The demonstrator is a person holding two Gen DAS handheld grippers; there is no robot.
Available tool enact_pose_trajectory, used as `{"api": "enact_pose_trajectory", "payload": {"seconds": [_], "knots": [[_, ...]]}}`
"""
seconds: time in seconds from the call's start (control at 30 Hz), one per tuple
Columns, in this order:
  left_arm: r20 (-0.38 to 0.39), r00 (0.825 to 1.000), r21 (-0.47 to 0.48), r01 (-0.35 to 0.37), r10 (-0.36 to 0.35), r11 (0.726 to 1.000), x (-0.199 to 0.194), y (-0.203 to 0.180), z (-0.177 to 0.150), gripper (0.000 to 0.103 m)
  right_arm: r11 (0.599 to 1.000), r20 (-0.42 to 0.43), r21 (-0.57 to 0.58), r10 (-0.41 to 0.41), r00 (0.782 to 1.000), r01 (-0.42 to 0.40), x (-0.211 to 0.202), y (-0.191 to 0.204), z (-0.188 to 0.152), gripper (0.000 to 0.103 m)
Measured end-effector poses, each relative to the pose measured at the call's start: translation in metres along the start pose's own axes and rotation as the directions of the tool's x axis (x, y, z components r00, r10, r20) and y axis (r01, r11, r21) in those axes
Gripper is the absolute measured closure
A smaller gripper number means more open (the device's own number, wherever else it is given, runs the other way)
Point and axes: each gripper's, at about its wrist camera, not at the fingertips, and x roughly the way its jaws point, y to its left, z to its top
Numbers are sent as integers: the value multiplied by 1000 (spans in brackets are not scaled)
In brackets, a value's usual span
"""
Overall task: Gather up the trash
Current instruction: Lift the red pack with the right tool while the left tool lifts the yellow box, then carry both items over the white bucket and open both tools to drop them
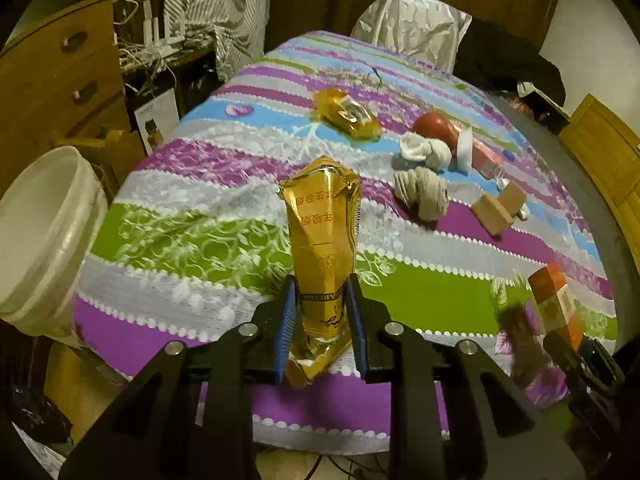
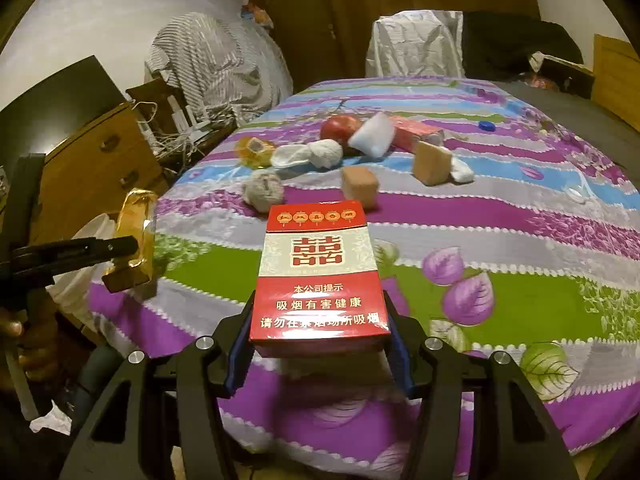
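Fingers of my left gripper [image 1: 321, 312] pinch a crumpled gold foil cigarette pack [image 1: 322, 256], long axis pointing away, above the striped floral tablecloth's [image 1: 200, 240] near edge. My right gripper [image 2: 318, 344] clamps a red-and-white cardboard cigarette box [image 2: 319, 276] lengthwise, over that edge.

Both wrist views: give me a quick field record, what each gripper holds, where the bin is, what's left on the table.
left gripper: shut on gold packet, upright between the fingers
right gripper: shut on red cigarette box
bin: white bucket, off the table's left edge
table: striped floral cloth
left on table: second gold packet, red ball, crumpled tissues, two tan blocks
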Motion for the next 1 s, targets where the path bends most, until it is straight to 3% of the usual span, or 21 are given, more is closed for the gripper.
{"api": "enact_pose_trajectory", "payload": {"seconds": [0.3,0.5,0.73,1.0], "knots": [[80,995,-13,-51,52,999,-32,20,11,79,994,-9,-77,81,997,-81,5,43,24,46],[159,976,-38,-143,147,989,-61,60,23,79,968,-22,-159,191,981,-192,19,105,62,46],[225,929,-90,-281,295,955,-97,135,41,79,911,-74,-240,328,942,-336,45,209,116,46],[205,878,-154,-408,433,900,-107,217,58,79,829,-203,-288,437,876,-480,89,345,165,46]]}}
